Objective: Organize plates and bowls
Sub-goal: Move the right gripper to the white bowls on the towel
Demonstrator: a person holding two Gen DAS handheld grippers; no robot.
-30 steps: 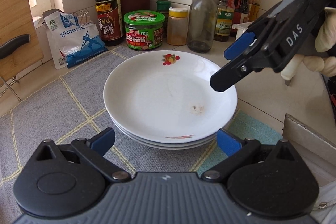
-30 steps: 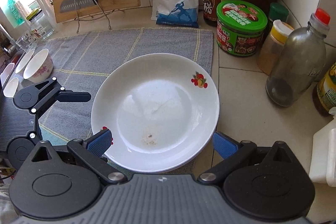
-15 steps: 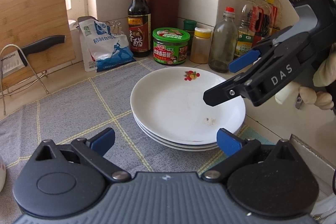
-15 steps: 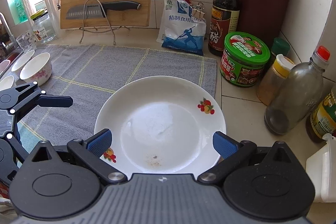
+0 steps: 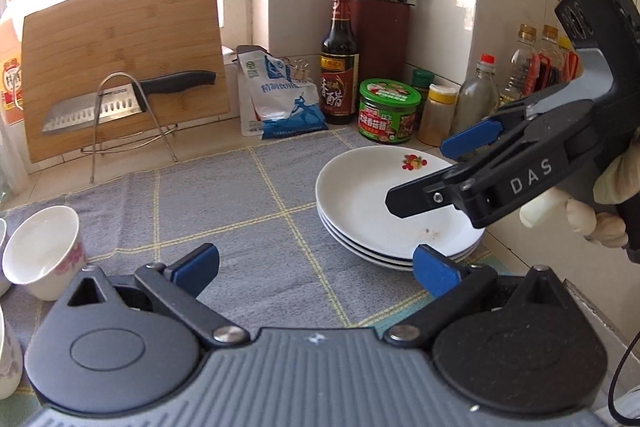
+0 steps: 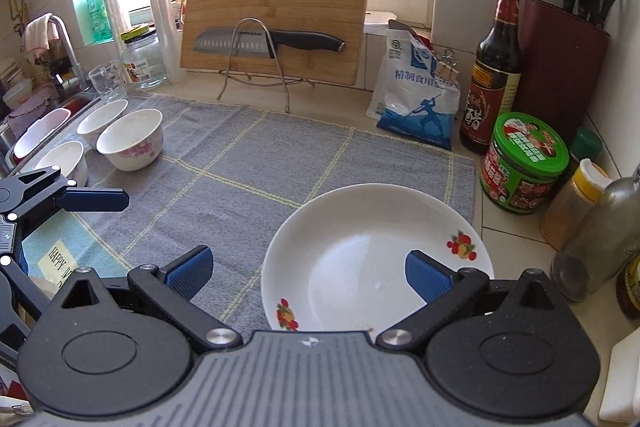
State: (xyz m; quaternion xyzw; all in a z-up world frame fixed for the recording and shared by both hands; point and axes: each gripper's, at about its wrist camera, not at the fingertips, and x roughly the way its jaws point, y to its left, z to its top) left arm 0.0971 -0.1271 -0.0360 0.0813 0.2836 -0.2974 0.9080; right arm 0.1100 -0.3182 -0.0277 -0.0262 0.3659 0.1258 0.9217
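Note:
A stack of three white plates with a fruit print rests on the right end of the grey checked mat; the top plate has a small brown speck. My left gripper is open and empty, low over the mat to the left of the stack. My right gripper hangs open above the stack's right side, held by a gloved hand; in its own view the right gripper holds nothing. Several white bowls with pink flowers sit at the mat's left end; one bowl is close by.
Behind the mat stand a bamboo board with a knife on a wire rack, a salt bag, a vinegar bottle, a green-lidded jar, a knife block and more bottles. A sink lies at the left.
Both grippers have drawn back and risen from the plate stack. The left view has swung left, so the bowls and cutting board now show. Both stay open.

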